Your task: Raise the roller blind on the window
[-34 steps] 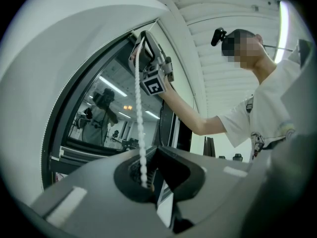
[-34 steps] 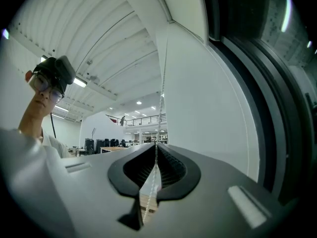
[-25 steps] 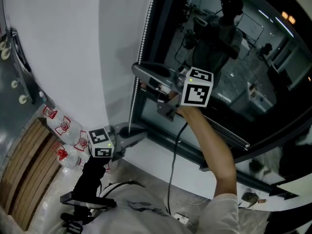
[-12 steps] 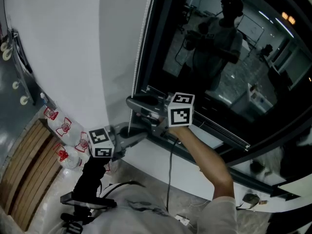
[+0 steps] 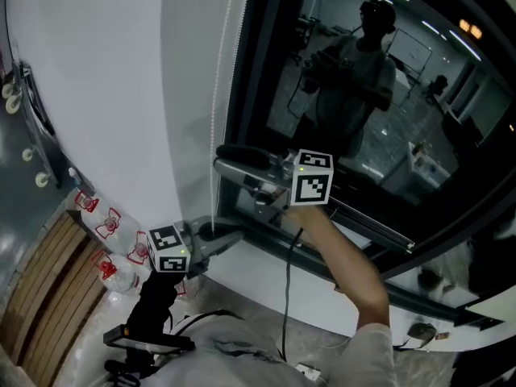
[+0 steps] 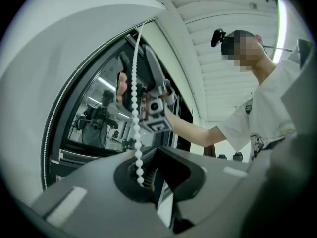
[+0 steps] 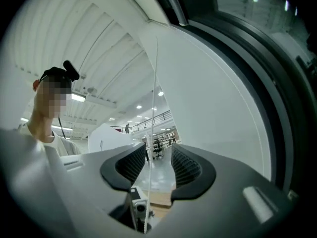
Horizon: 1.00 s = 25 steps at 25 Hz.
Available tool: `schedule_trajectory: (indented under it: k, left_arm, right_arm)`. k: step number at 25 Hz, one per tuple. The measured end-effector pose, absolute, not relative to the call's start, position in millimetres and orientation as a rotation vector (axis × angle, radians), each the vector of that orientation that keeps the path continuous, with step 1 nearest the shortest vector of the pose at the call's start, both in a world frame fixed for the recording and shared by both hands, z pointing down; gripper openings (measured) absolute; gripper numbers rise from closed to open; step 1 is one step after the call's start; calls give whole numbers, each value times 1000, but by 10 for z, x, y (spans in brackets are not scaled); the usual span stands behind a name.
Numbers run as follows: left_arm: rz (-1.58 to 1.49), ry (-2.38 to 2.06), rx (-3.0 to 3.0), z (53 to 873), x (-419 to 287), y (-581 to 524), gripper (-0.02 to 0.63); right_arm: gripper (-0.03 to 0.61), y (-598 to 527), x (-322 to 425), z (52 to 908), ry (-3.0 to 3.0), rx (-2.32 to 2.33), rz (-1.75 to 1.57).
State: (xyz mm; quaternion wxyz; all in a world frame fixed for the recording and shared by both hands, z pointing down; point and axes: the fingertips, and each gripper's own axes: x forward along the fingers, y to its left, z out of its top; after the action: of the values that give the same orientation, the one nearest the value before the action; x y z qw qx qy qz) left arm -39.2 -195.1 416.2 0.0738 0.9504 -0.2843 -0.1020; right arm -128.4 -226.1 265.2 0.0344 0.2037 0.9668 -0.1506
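Note:
A white roller blind [image 5: 105, 79] hangs at the left of the dark window [image 5: 387, 95]. Its white bead chain [image 5: 216, 119] runs down the blind's edge. My left gripper [image 5: 218, 234] sits low by the sill, shut on the bead chain [image 6: 133, 103] where the beads enter the left gripper [image 6: 146, 177]. My right gripper [image 5: 224, 160] is higher on the chain, close above the left. Its jaws have just been opening. In the right gripper view the chain [image 7: 154, 93] runs loose between the pads of the open right gripper [image 7: 158, 165].
A white window sill [image 5: 266, 268] runs below the frame. Several water bottles with red labels [image 5: 109, 224] stand on the floor at the left, beside wooden slats [image 5: 40, 297]. A black cable [image 5: 286, 297] hangs from the right gripper. The glass reflects a person.
The right gripper has come down along the chain toward the left gripper, and its jaws now stand apart. The left gripper has kept still, shut on the chain.

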Motion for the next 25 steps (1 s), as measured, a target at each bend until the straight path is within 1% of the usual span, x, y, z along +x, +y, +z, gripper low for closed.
schedule_trajectory:
  k: [2,7,11,13,16,17,18,25]
  left_arm:
    - [-303,-855,2849,4174,-386,-1949,-2]
    - [-307,-852,2847,4193,-390,-1960,-2]
    - [-302,-847,2838,4244,-383,-1940,-2]
    - [-299,-851,2837,4259,-389,-1939,-2]
    - [-295,-851,2837,4266,-395,-1946,-2]
    - [-296,-850,2836,4265,-397,-1948,-2]
    - [-296,-851,2836,4262,-401,-1949,-2]
    - [-303,-851,2832,4244,-377,-1956,-2]
  right_arm:
    - [164,-2313,-1298,2235,2944,608,-346]
    - [186,-2438,-1379,1316,2894,563,-108]
    - [156,-2459,-1372,829,2845,537,29]
    - [123,-2424,-1383,702,2831,552,58]
    - [123,-2402,-1428,604,2828,563,72]
    - [118,-2404,-1440,582,2829,559,72]
    - [99,-2401,-1454,563,2831,559,74]
    - [109,-2448,-1563,484,2859,530,61]
